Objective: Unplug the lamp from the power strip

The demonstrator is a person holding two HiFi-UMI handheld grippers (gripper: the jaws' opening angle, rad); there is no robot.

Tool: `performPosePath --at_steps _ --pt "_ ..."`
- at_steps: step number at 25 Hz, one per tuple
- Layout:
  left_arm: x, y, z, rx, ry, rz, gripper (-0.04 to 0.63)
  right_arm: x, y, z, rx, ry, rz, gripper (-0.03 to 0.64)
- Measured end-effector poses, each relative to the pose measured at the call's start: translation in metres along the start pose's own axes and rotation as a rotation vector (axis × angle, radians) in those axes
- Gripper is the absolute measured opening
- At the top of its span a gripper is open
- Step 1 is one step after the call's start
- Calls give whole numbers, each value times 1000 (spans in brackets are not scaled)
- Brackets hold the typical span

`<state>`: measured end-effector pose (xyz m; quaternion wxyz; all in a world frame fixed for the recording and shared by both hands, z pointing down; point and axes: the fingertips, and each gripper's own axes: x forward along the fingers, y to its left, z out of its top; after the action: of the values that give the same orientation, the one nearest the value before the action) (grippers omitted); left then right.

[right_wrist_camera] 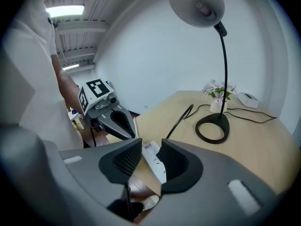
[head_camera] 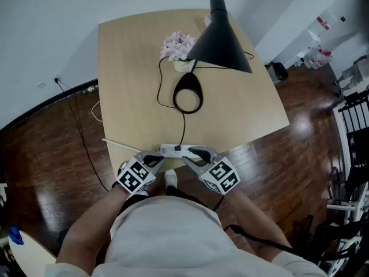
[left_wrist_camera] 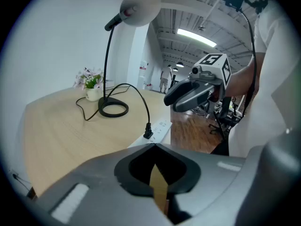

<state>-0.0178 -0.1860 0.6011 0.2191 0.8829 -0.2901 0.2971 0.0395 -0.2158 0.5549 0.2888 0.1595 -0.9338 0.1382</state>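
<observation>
A black desk lamp (head_camera: pixel 222 39) stands on the pale wooden table (head_camera: pixel 127 85), its ring base (head_camera: pixel 188 94) near the middle. Its black cord (head_camera: pixel 183 128) runs to a plug (left_wrist_camera: pixel 148 133) seated in the white power strip (head_camera: pixel 171 150) at the table's near edge. My left gripper (head_camera: pixel 160 156) sits at the strip's left end; in the left gripper view its jaws (left_wrist_camera: pixel 154 147) meet at the tips, holding nothing. My right gripper (head_camera: pixel 189 154) is at the strip's right end and stands open (right_wrist_camera: pixel 151 147), with the strip (right_wrist_camera: pixel 154 160) showing in the gap between its pads.
A small pot of pink flowers (head_camera: pixel 180 48) and a white box (head_camera: pixel 206 21) stand behind the lamp. The strip's white cable (head_camera: pixel 124 146) runs left along the table edge. Dark wooden floor (head_camera: pixel 46 154) surrounds the table; a black wire (head_camera: pixel 81 126) trails from the wall.
</observation>
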Motion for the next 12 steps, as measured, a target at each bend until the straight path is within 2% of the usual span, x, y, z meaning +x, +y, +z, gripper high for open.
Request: performPosePath --at_steps 5,12 --pt "37 21 1 9 65 7 3 33 -33 -17 -51 84 60 133" --pt "61 20 -11 -15 136 -11 3 61 -31 -30 -121 138 165 129"
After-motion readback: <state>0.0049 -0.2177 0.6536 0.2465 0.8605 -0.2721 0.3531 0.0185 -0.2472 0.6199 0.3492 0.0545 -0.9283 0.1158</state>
